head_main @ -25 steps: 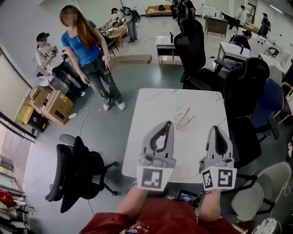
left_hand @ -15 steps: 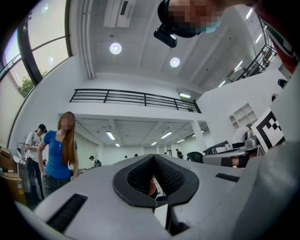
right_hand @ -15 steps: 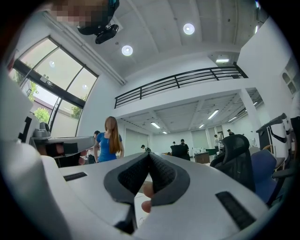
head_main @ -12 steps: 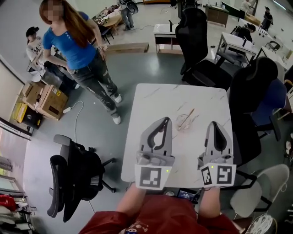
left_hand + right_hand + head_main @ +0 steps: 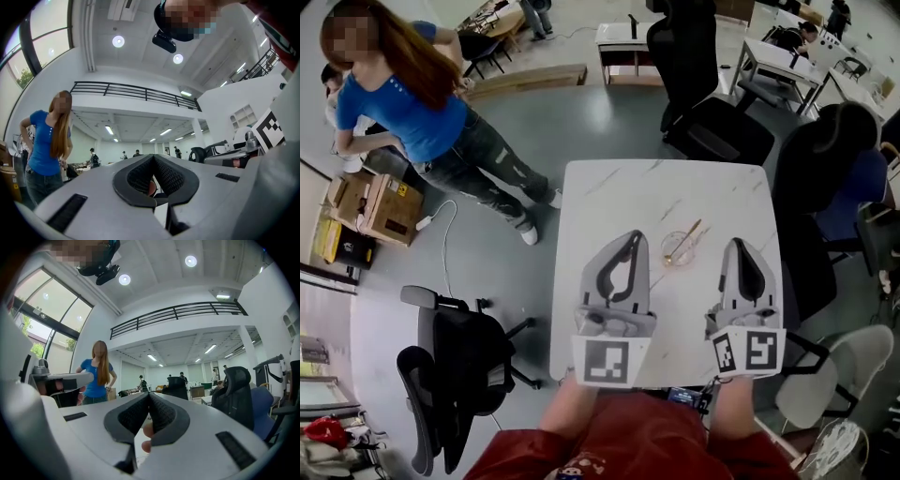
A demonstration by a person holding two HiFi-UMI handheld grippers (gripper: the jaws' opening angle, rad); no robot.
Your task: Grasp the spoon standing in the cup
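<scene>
On the white marble table (image 5: 609,197) stands a clear glass cup (image 5: 677,248), in the head view. A gold-handled spoon (image 5: 685,238) leans in it towards the upper right. My left gripper (image 5: 634,237) is shut and empty, its tip just left of the cup. On the cup's other side hovers my right gripper (image 5: 738,245), also shut and empty. The left gripper view shows the left gripper (image 5: 153,157) closed against the room's ceiling. In the right gripper view the right gripper (image 5: 149,395) is closed too. Neither gripper view shows the cup.
A person in a blue top (image 5: 403,108) stands left of the table. A black office chair (image 5: 455,361) is at the near left. Black chairs (image 5: 820,169) crowd the right side, with a white chair (image 5: 839,375) at the near right. Cardboard boxes (image 5: 375,206) lie on the floor.
The head view has shifted, so the table shows more fully. The person in blue has moved left in the view. Both grippers stay shut, flanking the cup.
</scene>
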